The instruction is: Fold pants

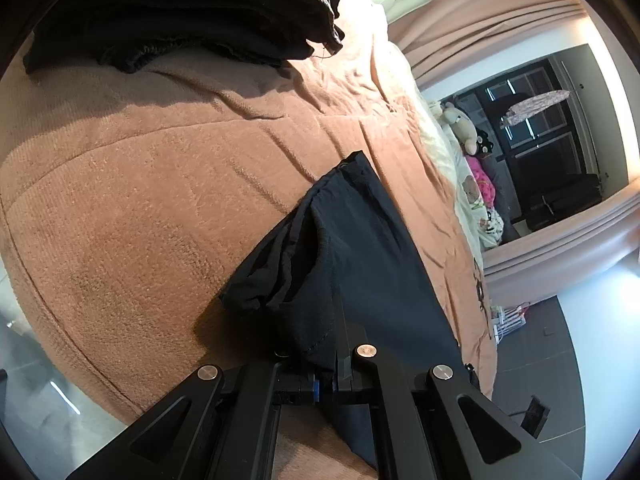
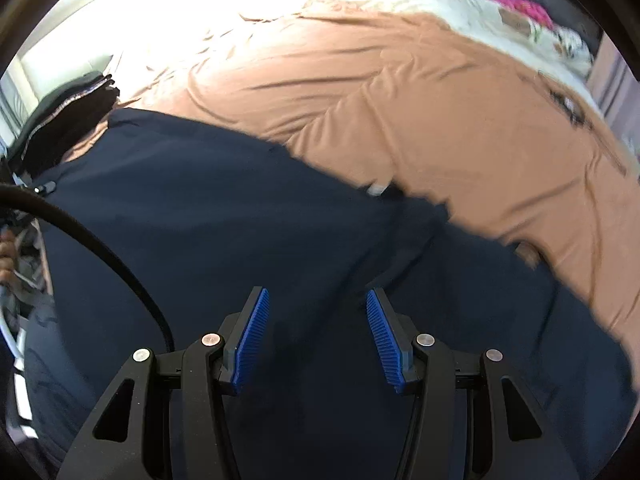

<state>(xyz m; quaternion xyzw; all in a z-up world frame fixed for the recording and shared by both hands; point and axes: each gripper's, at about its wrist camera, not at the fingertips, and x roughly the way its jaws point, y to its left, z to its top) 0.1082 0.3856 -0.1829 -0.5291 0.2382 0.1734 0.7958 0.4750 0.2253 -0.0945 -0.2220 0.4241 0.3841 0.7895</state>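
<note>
The dark navy fabric pants (image 2: 248,216) lie spread on a bed covered with a tan-brown fuzzy blanket (image 1: 132,184), reaching from the near edge of the bed out across the blanket.

In the left wrist view, the left tool (image 1: 334,384) has its black fingers drawn together and clamped on a bunched fold of the pants (image 1: 352,248). The cloth rises from the jaws and runs forward as a long tapered strip, its far corner resting on the blanket. A gathered, wrinkled edge hangs to the left of the tool.

In the right wrist view, the right tool (image 2: 318,344) stands with its jaws apart, the ribbed blue pads (image 2: 250,344) facing each other with nothing between them. It points down at a broad flat stretch of the pants, which fills the view beneath and ahead of it.

A stack of folded black clothes (image 1: 192,12) sits farther off on the blanket, beyond the pants.
</note>
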